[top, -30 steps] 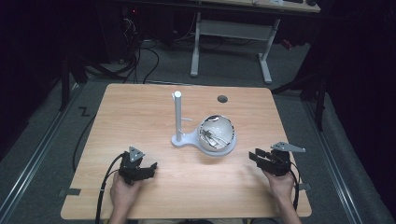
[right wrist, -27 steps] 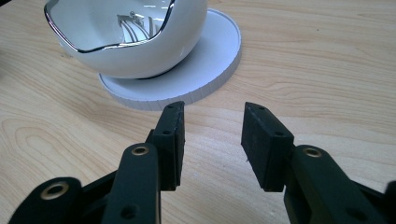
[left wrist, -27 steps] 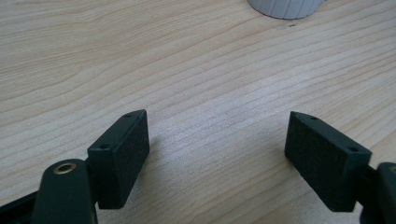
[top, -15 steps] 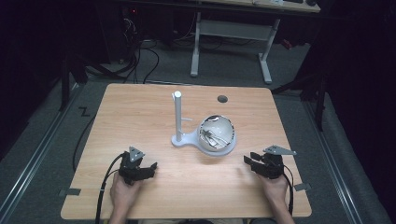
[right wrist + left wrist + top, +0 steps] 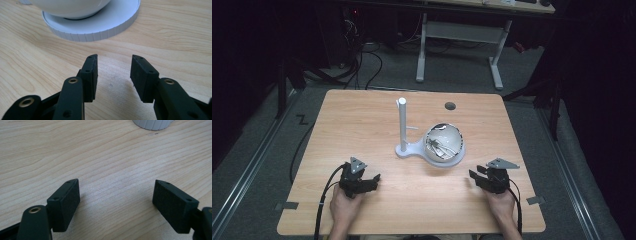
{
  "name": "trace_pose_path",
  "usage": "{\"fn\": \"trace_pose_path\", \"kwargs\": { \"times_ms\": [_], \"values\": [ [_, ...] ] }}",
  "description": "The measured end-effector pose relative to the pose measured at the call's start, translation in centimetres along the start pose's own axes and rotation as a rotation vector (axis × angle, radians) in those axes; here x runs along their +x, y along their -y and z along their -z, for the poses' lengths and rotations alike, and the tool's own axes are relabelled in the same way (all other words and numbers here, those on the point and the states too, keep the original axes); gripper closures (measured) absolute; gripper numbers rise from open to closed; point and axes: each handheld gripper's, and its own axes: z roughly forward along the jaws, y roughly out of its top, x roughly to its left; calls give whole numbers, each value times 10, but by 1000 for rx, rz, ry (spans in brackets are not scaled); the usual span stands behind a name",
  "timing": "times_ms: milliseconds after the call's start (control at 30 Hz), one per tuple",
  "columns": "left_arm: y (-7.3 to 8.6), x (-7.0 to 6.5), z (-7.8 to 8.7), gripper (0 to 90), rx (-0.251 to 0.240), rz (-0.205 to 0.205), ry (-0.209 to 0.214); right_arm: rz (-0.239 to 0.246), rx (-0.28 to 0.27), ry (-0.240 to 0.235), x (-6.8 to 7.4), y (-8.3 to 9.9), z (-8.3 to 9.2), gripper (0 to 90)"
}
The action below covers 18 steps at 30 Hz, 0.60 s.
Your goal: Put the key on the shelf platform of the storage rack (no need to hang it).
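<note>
A white stand with an upright post (image 5: pixel 402 124) sits mid-table, its round ribbed base (image 5: pixel 100 27) carrying a shiny metal bowl (image 5: pixel 444 142) with a wire whisk inside. My left gripper (image 5: pixel 371 180) rests low on the wood at the near left, pointing toward the stand. Its jaws stand wide apart (image 5: pixel 116 192) with bare table between them. My right gripper (image 5: pixel 476 178) sits at the near right, aimed at the base. Its jaws have just been opening and stand partly apart (image 5: pixel 113 67), holding nothing.
The wooden table (image 5: pixel 362 120) has a dark round cable hole (image 5: pixel 450 106) at the back right. Cables trail from both grippers over the near edge. Another desk's white frame (image 5: pixel 457 35) stands on the floor behind.
My right gripper has come a little toward the near edge and lower onto the table. The left gripper has stayed put.
</note>
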Motion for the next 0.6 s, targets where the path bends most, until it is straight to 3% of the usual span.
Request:
{"fn": "trace_pose_path", "kwargs": {
  "times_ms": [300, 600],
  "values": [
    [0, 0, 0, 224, 0, -1, -1, 63, 27, 34, 9, 4, -9, 542],
    [0, 0, 0, 224, 0, -1, -1, 65, 33, 32, 10, 4, -10, 479]
  ]
}}
